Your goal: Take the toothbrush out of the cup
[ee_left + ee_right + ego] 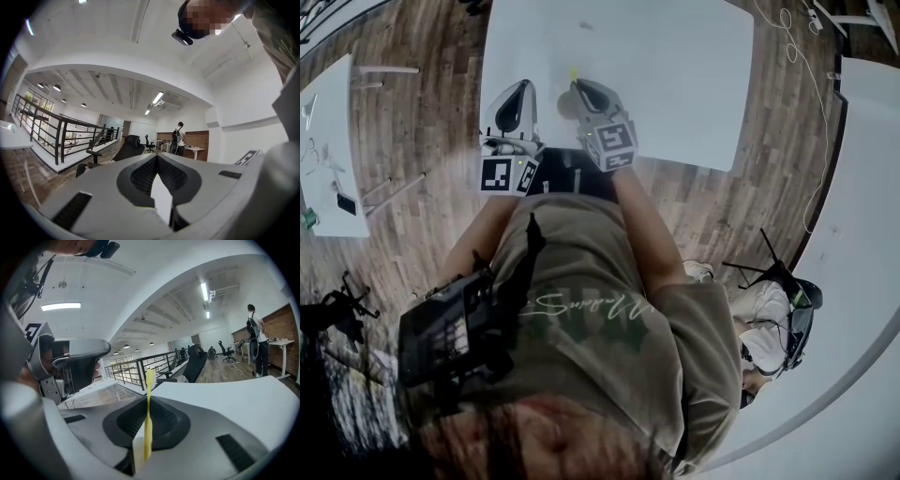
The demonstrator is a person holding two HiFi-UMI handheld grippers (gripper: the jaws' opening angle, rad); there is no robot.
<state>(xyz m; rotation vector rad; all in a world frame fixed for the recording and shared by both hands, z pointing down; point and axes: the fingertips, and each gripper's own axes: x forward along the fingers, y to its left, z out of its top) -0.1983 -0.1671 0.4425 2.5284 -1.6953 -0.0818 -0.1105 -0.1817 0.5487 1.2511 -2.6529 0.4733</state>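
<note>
A thin yellow toothbrush (148,423) stands upright between the jaws of my right gripper (149,398), which is shut on its handle; the bristle head (150,377) sticks out past the fingertips. From the head view, only the toothbrush's yellow tip (573,72) shows ahead of the right gripper (578,90), held over the white table (675,75). My left gripper (522,89) hovers close beside it on the left, its jaws together with nothing visible between them (157,157). No cup shows in any view.
The white table reaches far ahead and to the right of both grippers. More white tables stand at the left (328,141) and right (862,187) on the wood floor. A cable (797,56) lies on the floor. A railing (61,136), an office chair (129,147) and a distant person (255,338) are beyond.
</note>
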